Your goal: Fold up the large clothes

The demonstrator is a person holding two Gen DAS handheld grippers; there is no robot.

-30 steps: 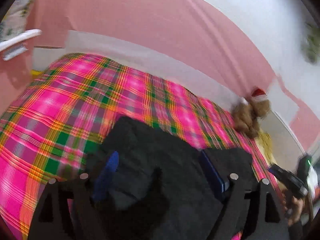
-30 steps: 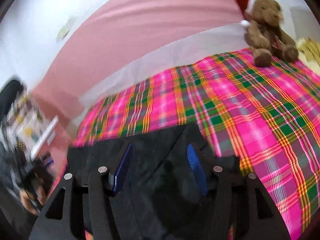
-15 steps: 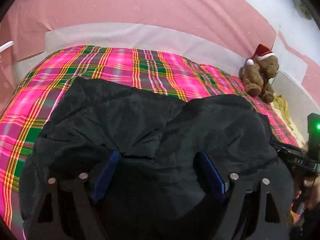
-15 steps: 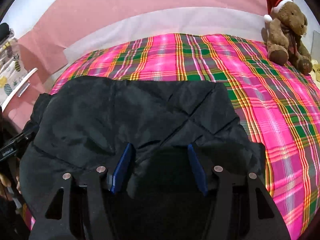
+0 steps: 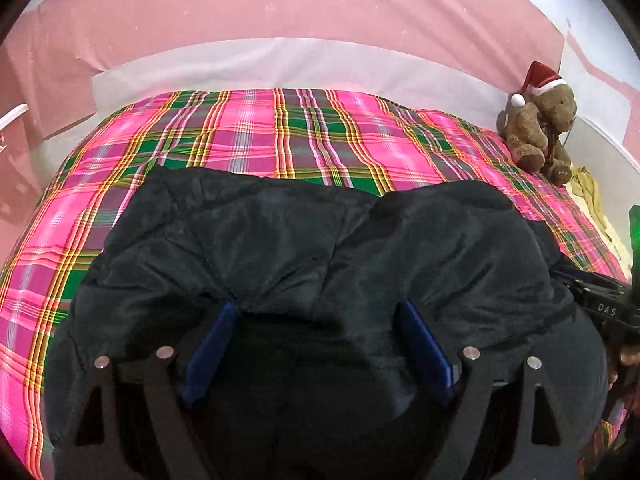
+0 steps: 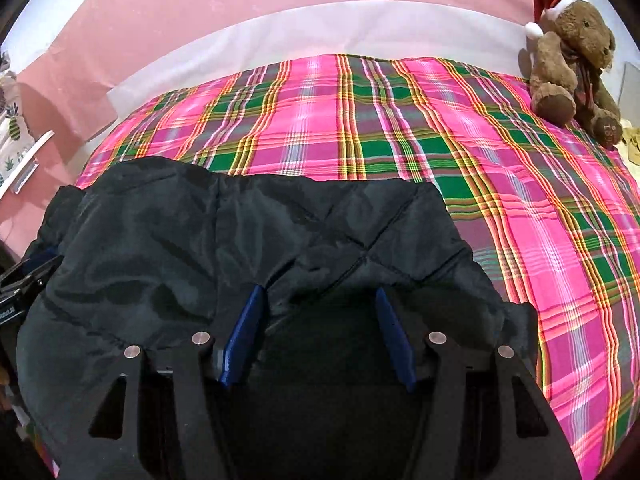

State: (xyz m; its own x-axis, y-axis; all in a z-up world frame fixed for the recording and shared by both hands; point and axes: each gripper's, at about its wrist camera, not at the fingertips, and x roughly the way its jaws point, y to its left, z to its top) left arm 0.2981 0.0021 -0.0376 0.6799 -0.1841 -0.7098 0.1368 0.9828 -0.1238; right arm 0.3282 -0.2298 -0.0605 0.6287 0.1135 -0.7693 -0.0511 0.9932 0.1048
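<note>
A black quilted jacket [image 5: 280,240] lies spread on the near part of a pink plaid bed cover [image 5: 280,132]. My left gripper [image 5: 318,307] stands wide, with a thick bunch of the jacket's near edge filling the gap and its blue pads [image 5: 216,340] pressed against the cloth. In the right wrist view the jacket [image 6: 200,240] likewise bulges between the pads of my right gripper [image 6: 319,291], which grips its near edge. The right gripper's body [image 5: 600,304] shows at the jacket's right end, and the left gripper's body [image 6: 24,280] at its left end.
A brown teddy bear [image 6: 572,48] in a red Santa hat sits at the bed's far right corner, beside a yellow cloth [image 5: 588,192]. A pink and white wall runs behind the bed. White shelving [image 6: 28,160] stands at the left.
Both grippers have come down and forward with the jacket. It hung bunched above the bed a second ago and now lies spread flat on the cover.
</note>
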